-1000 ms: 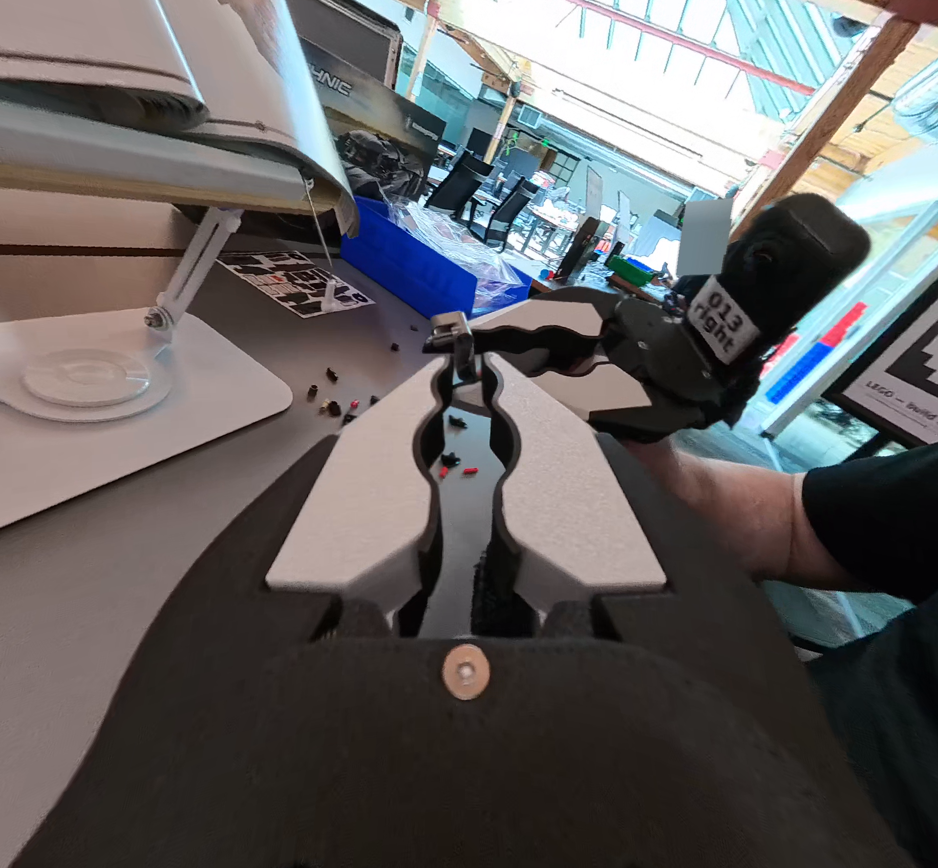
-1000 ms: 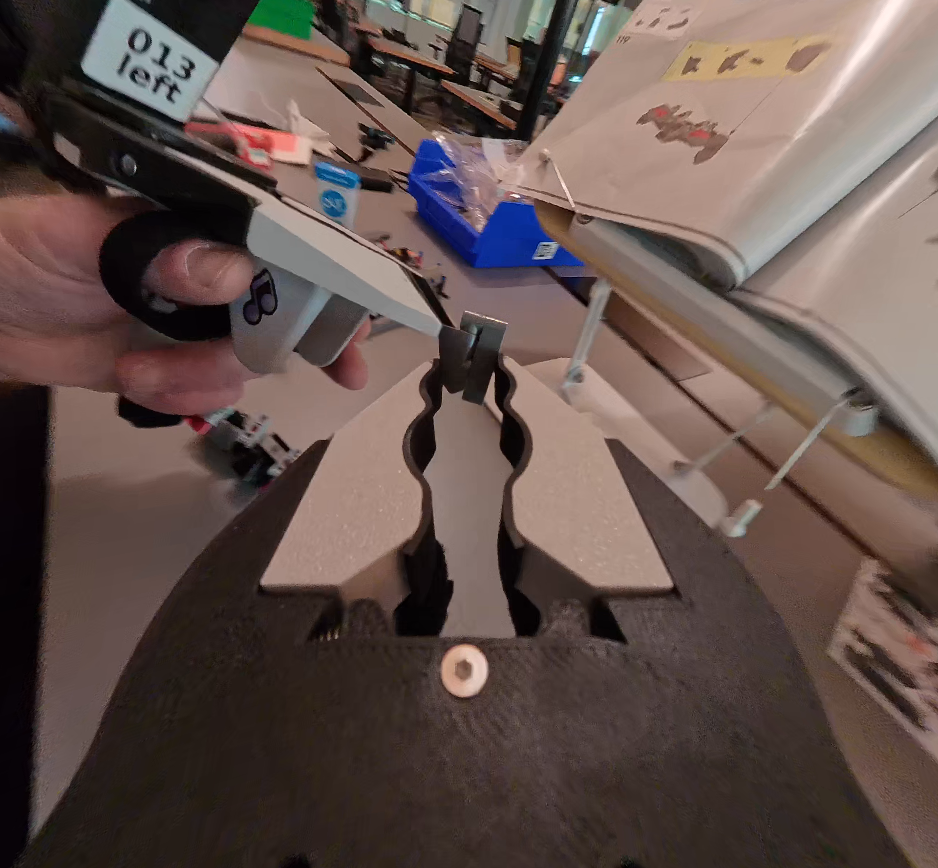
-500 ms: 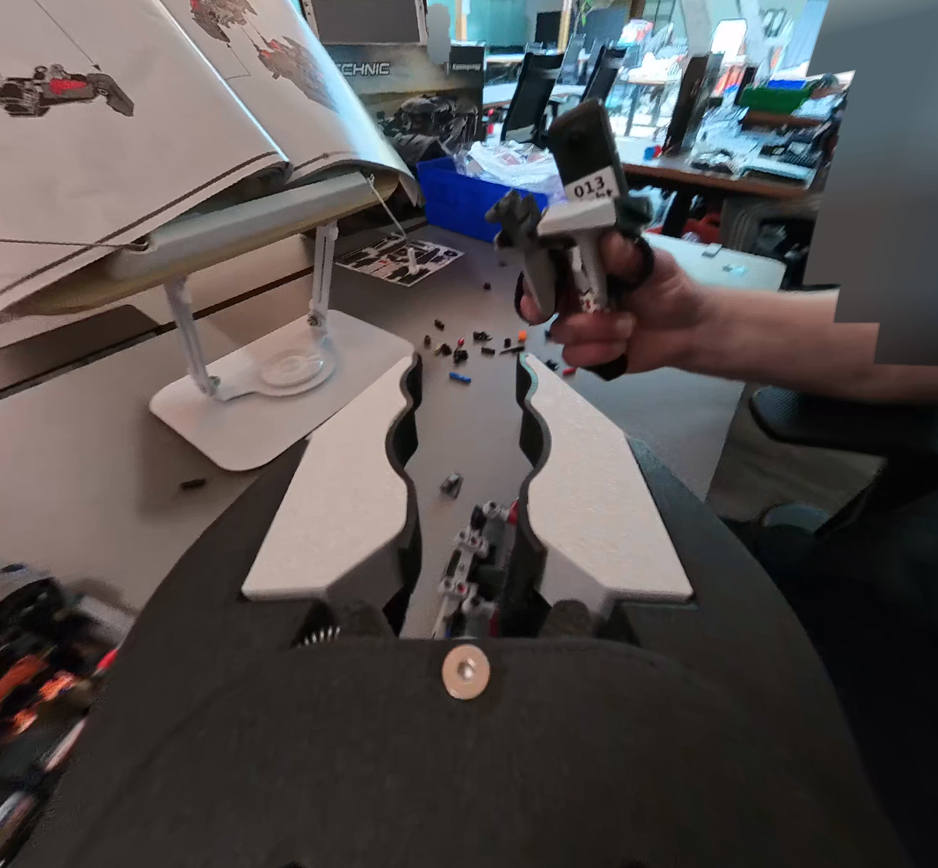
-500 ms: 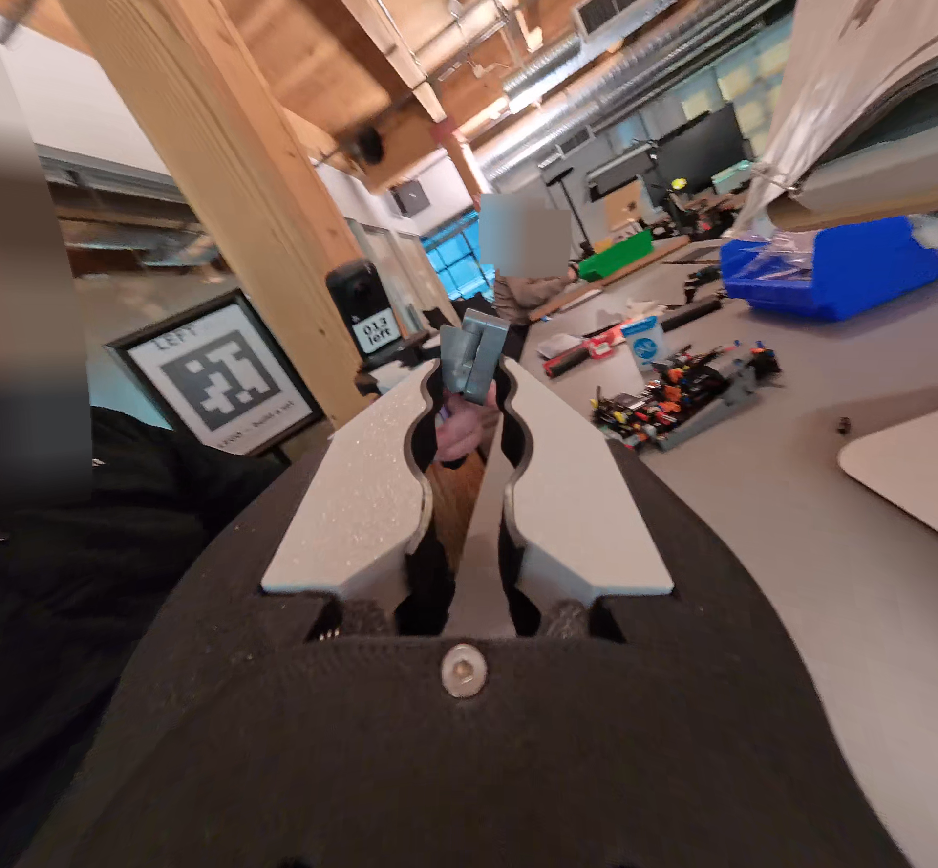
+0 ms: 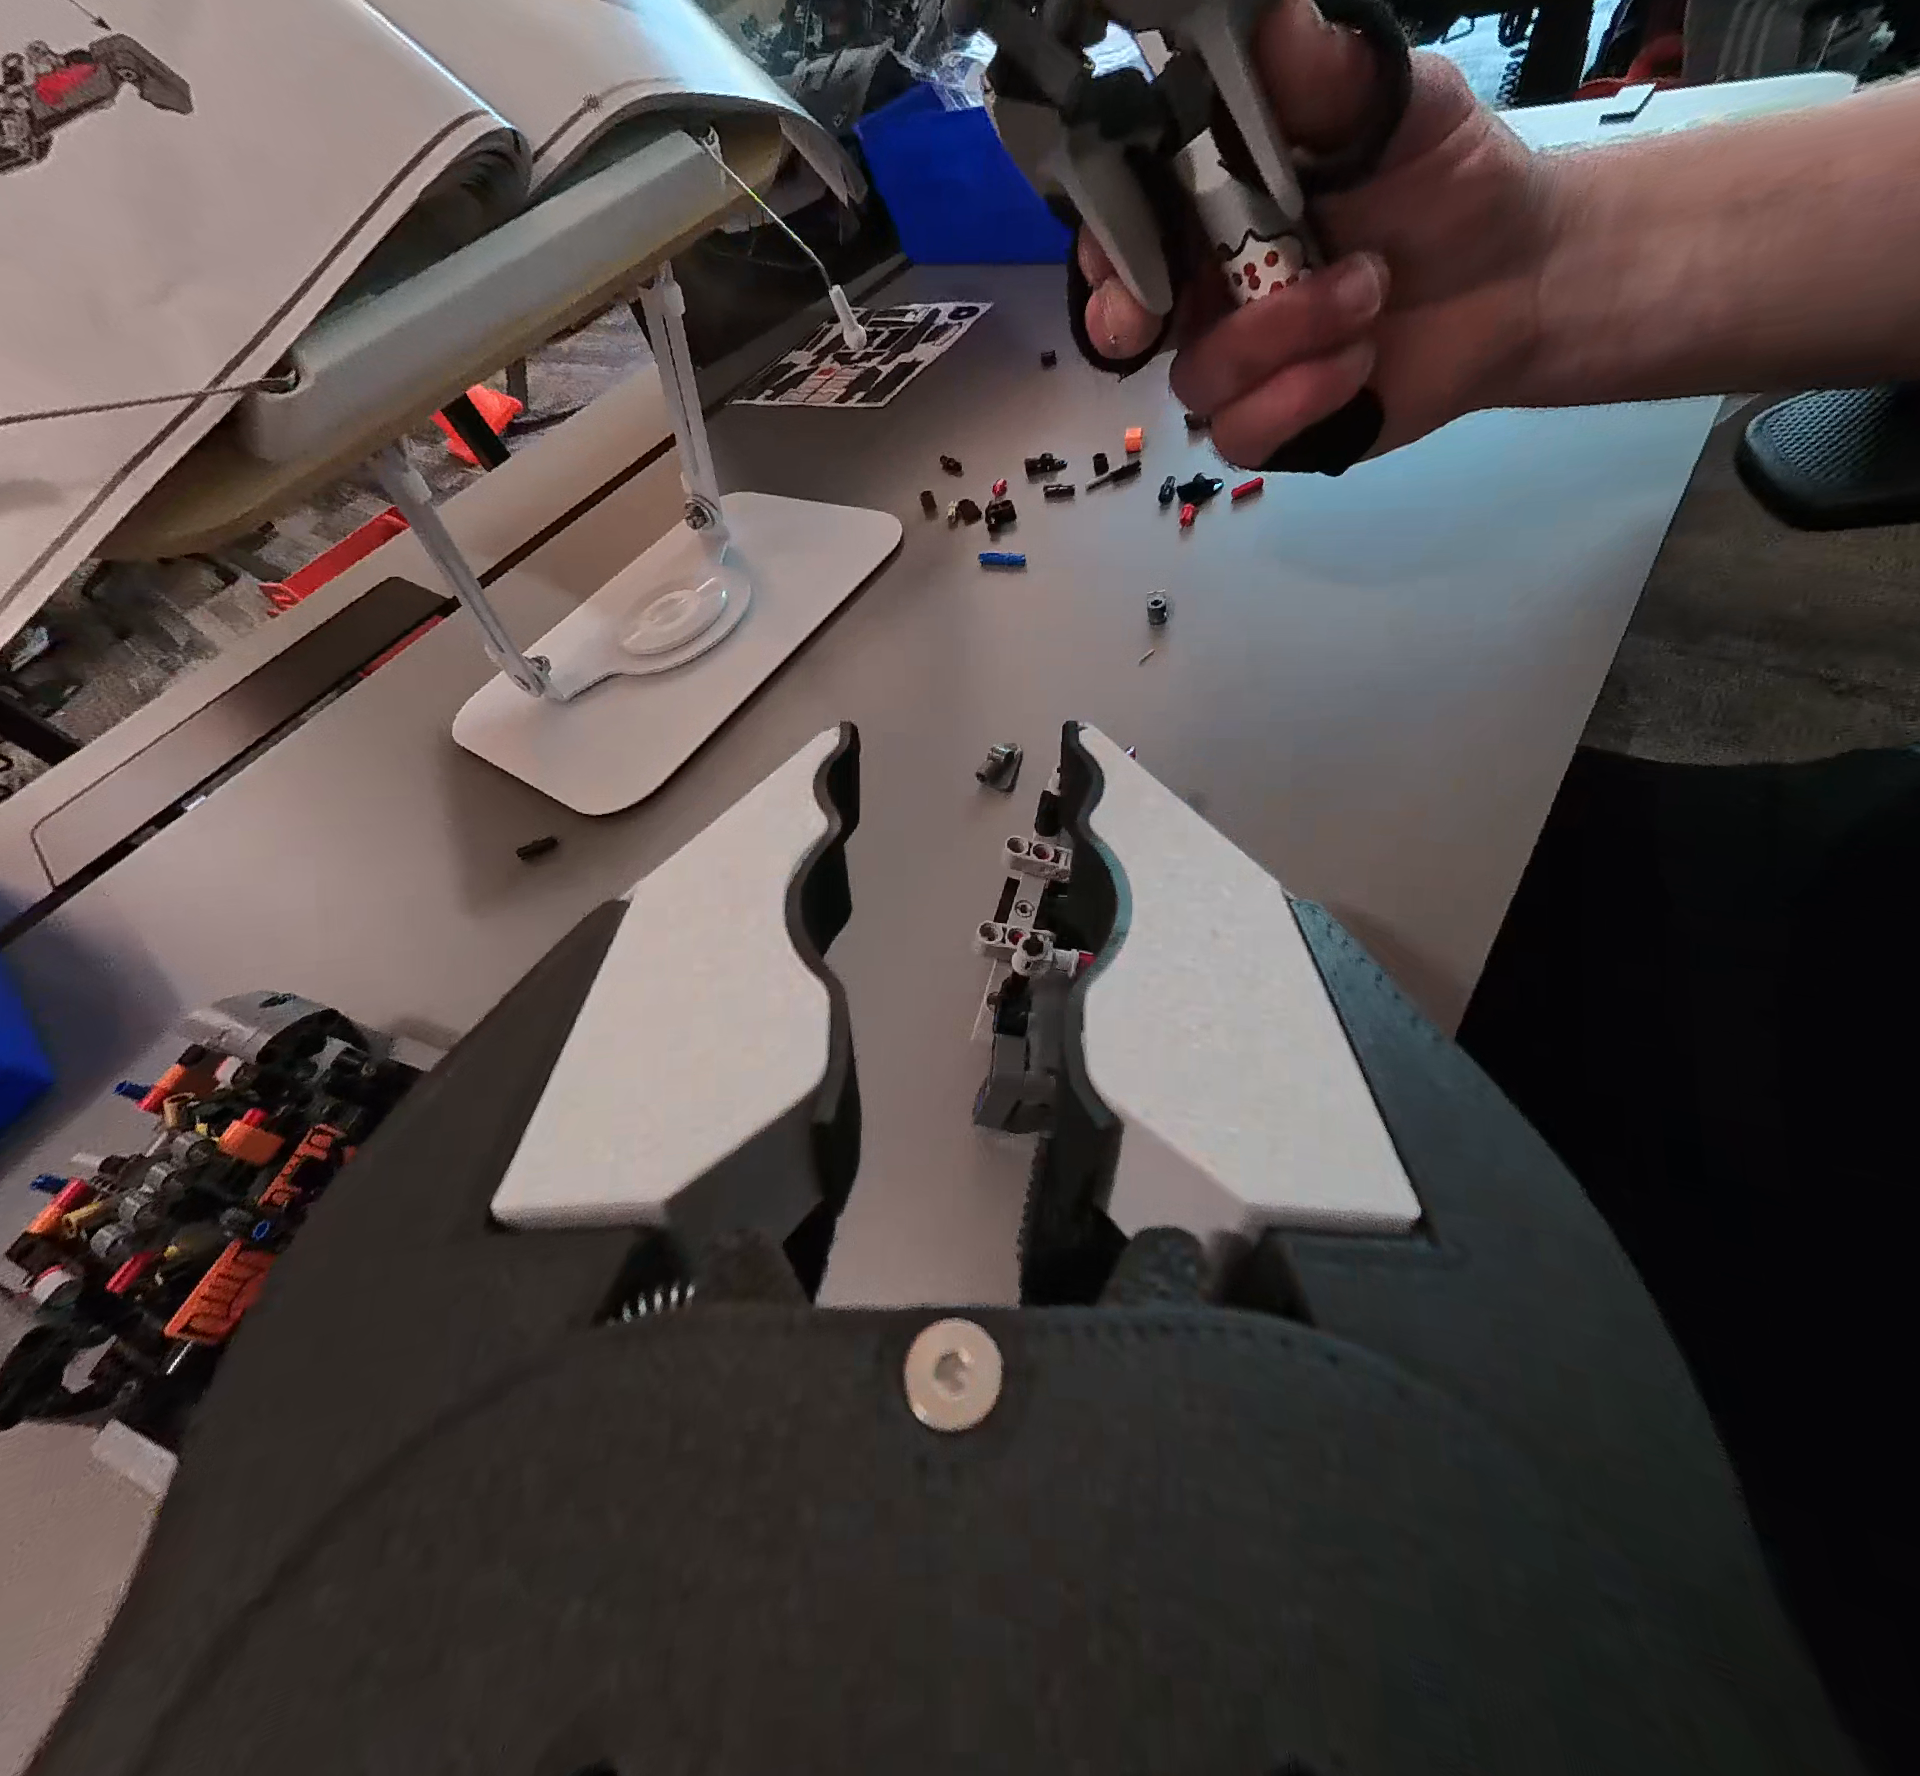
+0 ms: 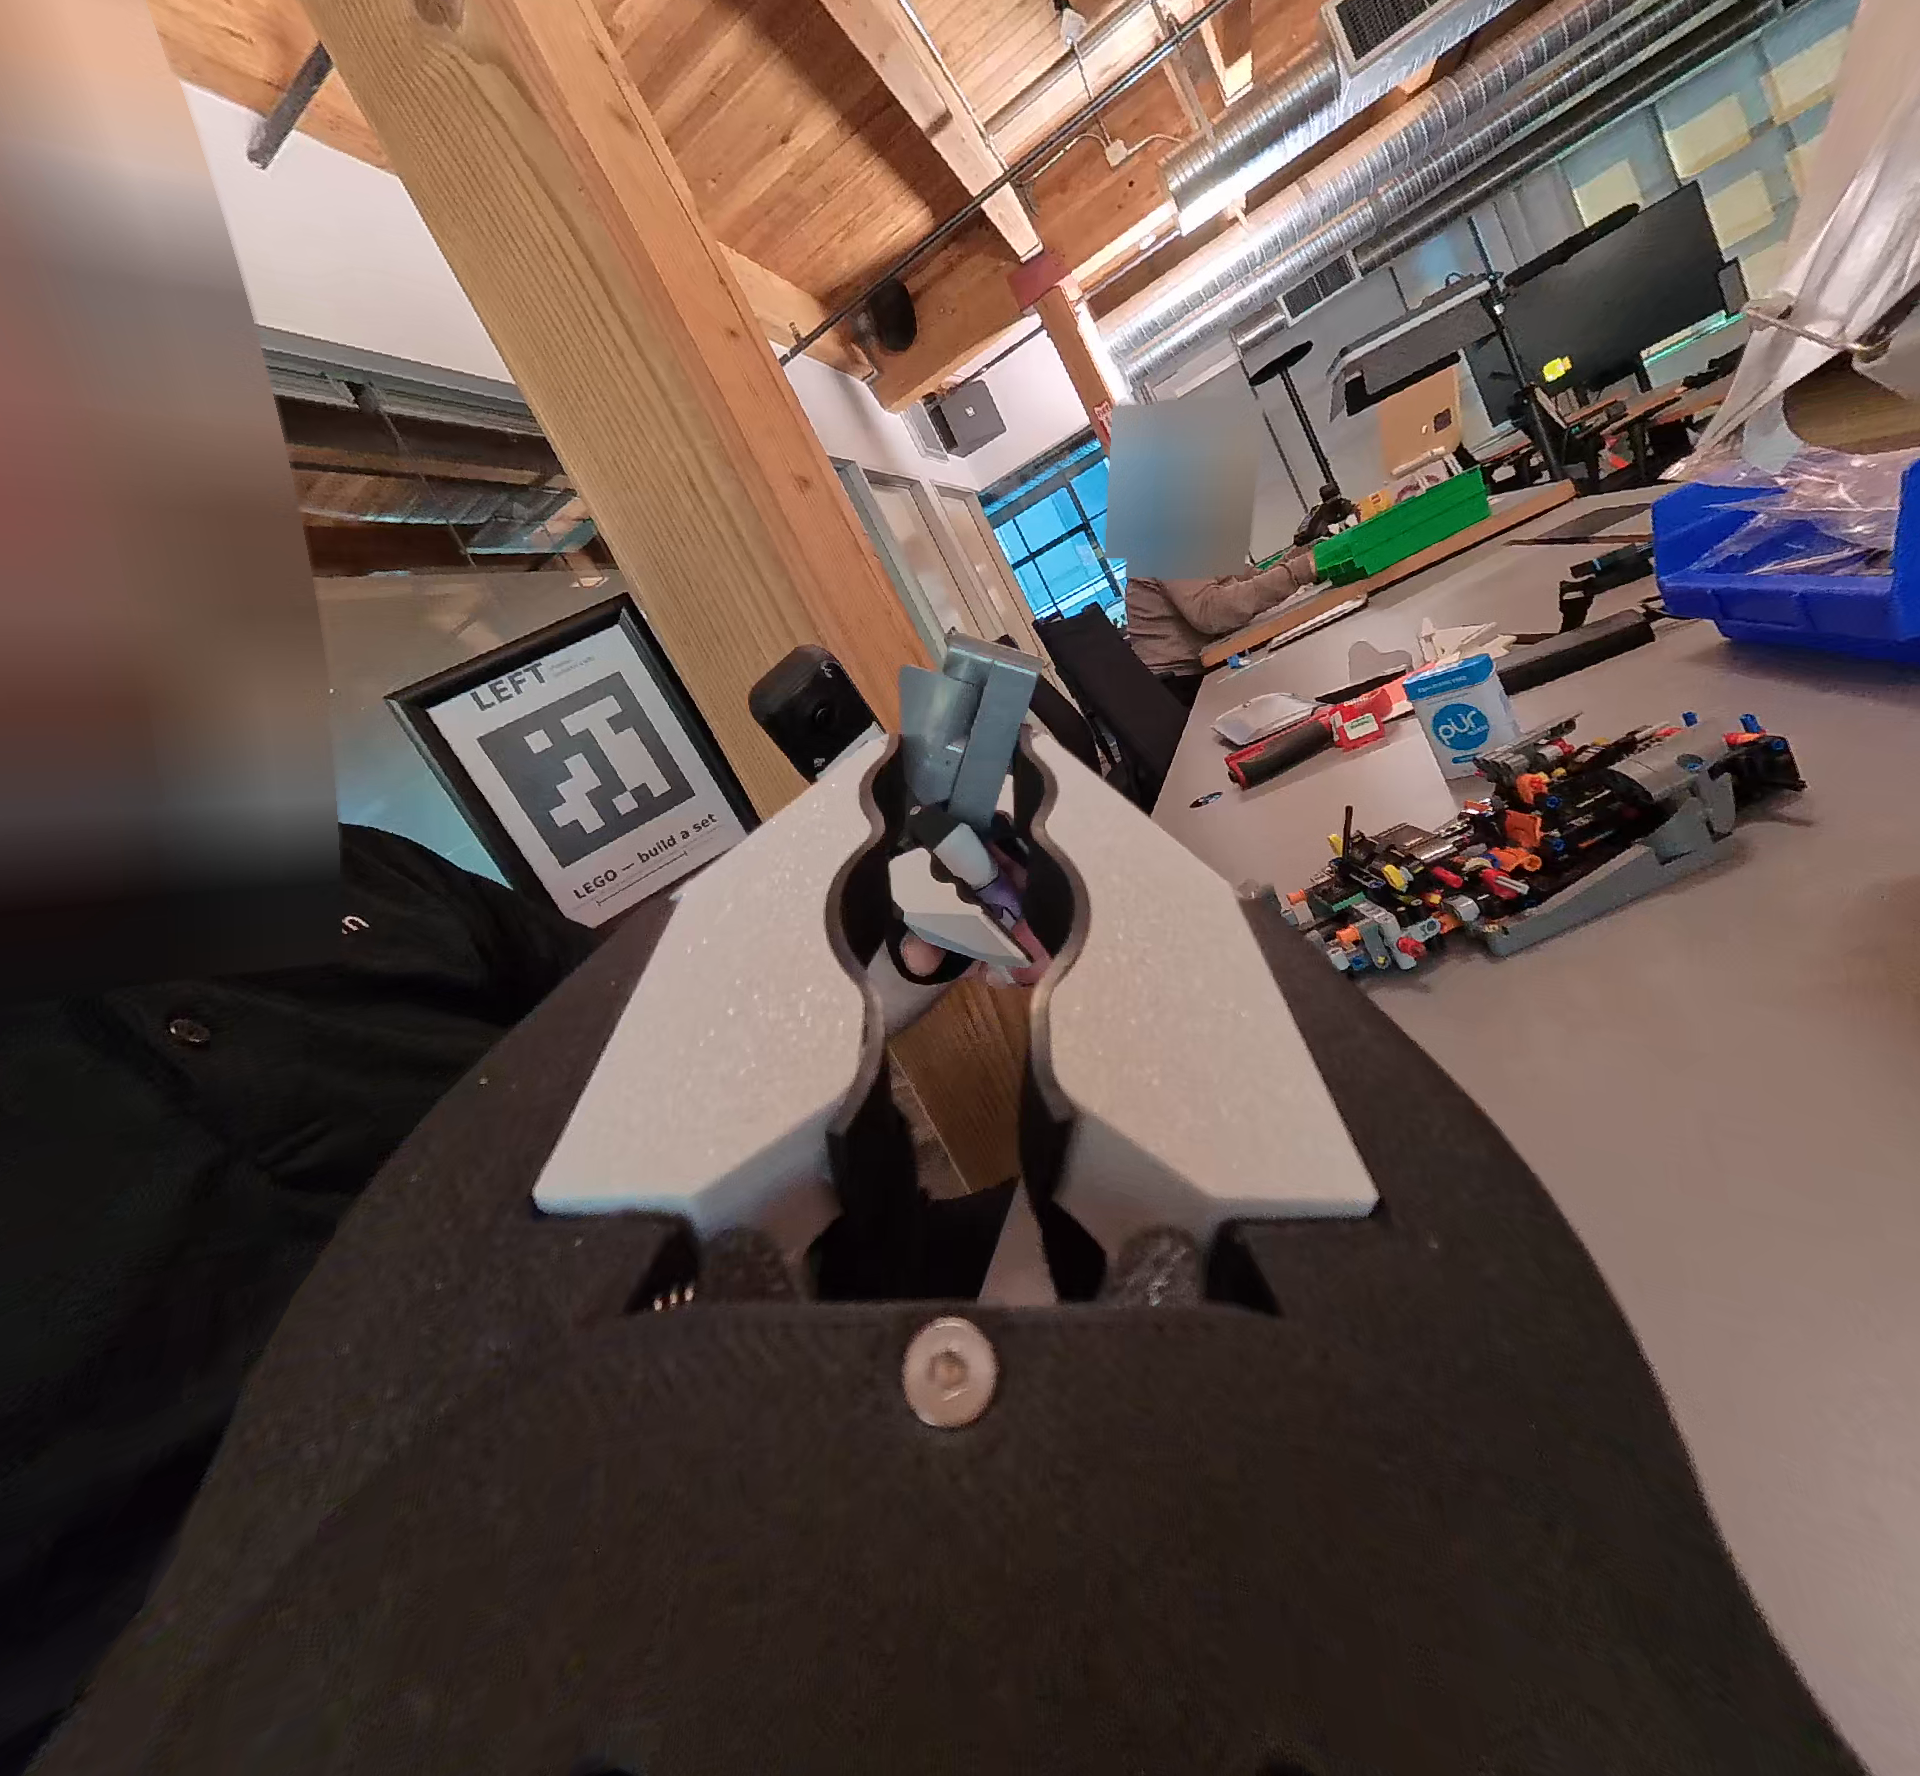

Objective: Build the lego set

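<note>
right gripper [image 6: 961, 760]: jaws clamped together on a small grey lego piece [image 6: 971, 724] that pokes out past the tips. I've got it raised well off the table, pointed up toward the wooden post and ceiling.

left gripper [image 5: 961, 770]: jaws apart, nothing between them. It hangs over the grey table [image 5: 1351, 687], looking down at a narrow grey-and-white sub-assembly [image 5: 1023, 957] lying just under the inner edge of the right-hand finger.

main build [image 6: 1538, 853]: the big black, orange and grey chassis sits on the table far right in the right wrist view, and near left [image 5: 187, 1176] in the left wrist view. Well apart from both grippers.

loose parts [image 5: 1049, 490]: a scatter of little pins and connectors on the far side of the table, near the right hand. One small grey bit [image 5: 1000, 766] lies just past the left gripper's tips.

manual [image 5: 312, 64]: open on a white stand [image 5: 665, 625], far left.

where I think we are: piece in hand, next I'd guess it goes onto the sub-assembly, so the left has to grab that first.

what could bite me: the grey piece is only pinched at the fingertips, so a quick swing down could twist it or pop it out. The sub-assembly is thin and lying flat, so closing on it from this angle could just shove it sideways or snap something off. Could also sweep that stray grey bit off somewhere.

can't tell: exact shape of the held piece, it's partly hidden by the fingers.
</note>
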{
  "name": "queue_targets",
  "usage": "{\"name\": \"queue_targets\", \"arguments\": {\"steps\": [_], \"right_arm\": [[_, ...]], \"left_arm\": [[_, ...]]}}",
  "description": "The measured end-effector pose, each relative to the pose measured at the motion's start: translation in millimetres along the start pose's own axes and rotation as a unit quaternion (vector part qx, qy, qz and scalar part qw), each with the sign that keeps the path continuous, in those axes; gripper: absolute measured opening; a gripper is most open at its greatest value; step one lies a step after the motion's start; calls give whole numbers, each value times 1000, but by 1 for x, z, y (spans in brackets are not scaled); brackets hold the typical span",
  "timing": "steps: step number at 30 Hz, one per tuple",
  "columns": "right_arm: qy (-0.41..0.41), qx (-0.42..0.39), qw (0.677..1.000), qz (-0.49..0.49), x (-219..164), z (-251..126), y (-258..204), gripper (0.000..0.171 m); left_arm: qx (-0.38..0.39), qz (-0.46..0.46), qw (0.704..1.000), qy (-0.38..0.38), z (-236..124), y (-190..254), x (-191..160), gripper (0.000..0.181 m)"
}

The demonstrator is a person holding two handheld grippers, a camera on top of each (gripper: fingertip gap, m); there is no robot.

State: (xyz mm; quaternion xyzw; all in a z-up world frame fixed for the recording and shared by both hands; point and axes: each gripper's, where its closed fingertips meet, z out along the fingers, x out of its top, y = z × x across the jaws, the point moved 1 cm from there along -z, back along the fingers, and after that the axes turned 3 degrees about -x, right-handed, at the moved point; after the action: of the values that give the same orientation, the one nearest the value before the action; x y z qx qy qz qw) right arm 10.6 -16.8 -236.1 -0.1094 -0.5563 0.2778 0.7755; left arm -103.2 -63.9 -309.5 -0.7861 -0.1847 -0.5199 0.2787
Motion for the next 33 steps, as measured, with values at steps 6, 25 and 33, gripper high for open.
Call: {"name": "queue_targets", "arguments": {"steps": [6, 25, 33], "right_arm": [[-4, -6, 1000, -14, 1, 0, -2, 17], [-17, -15, 999, -31, -2, 2, -2, 17], [-19, -25, 998, -45, -2, 1, -1, 17]], "left_arm": [[0, -1, 1000, 3, 1, 0, 0, 36], [-12, 2, 1000, -3, 7, 7, -5, 36], [-13, 4, 1000, -3, 6, 8, -5, 35]]}}
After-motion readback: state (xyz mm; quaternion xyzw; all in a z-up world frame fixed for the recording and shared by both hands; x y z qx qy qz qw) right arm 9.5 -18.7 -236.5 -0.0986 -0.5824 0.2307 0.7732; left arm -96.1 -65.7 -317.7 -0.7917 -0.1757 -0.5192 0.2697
